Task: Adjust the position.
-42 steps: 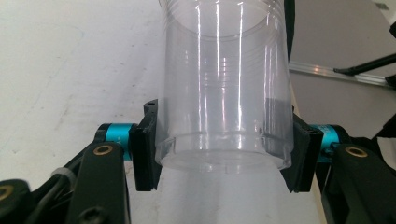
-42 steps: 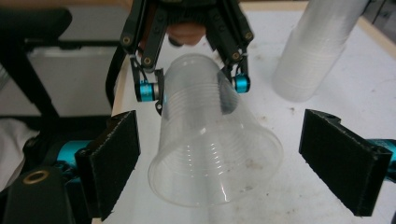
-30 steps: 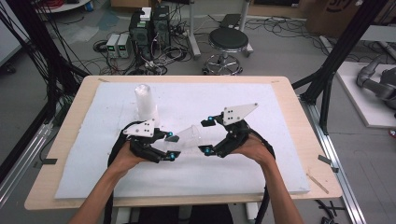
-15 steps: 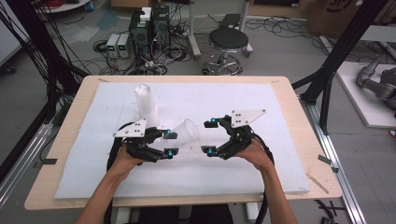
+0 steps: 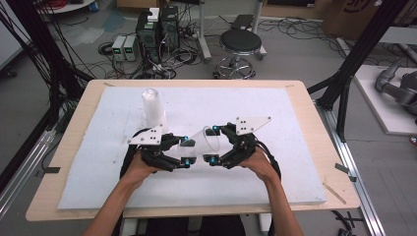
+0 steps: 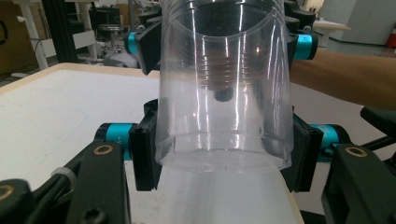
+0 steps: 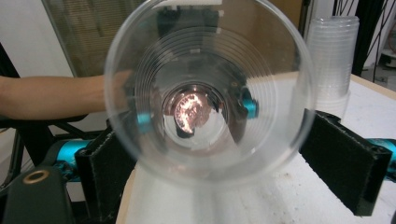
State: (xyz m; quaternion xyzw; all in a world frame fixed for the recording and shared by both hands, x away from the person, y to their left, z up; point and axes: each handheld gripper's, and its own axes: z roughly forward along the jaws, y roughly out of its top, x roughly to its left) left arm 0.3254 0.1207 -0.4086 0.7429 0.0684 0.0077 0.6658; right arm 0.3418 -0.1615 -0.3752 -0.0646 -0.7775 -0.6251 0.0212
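A clear plastic cup [image 5: 204, 141] lies on its side in the air between both grippers, above the white foam mat [image 5: 275, 108]. My left gripper [image 5: 186, 150] is shut on the cup's narrow base end; in the left gripper view its black pads [image 6: 144, 154] press both sides of the cup [image 6: 224, 93]. My right gripper [image 5: 213, 144] faces it from the right. Its pads [image 7: 345, 163] sit against the wall at the cup's wide rim [image 7: 205, 88], whose mouth points at that camera.
A tall stack of clear cups [image 5: 153, 105] stands upright on the mat behind the left gripper, also in the right gripper view as the stack [image 7: 331, 56]. The wooden table edge [image 5: 339, 162] frames the mat. A stool and cables are on the floor beyond.
The cup stays between the two grippers. The right gripper has edged slightly left along the cup's rim end; the left hand has barely shifted.
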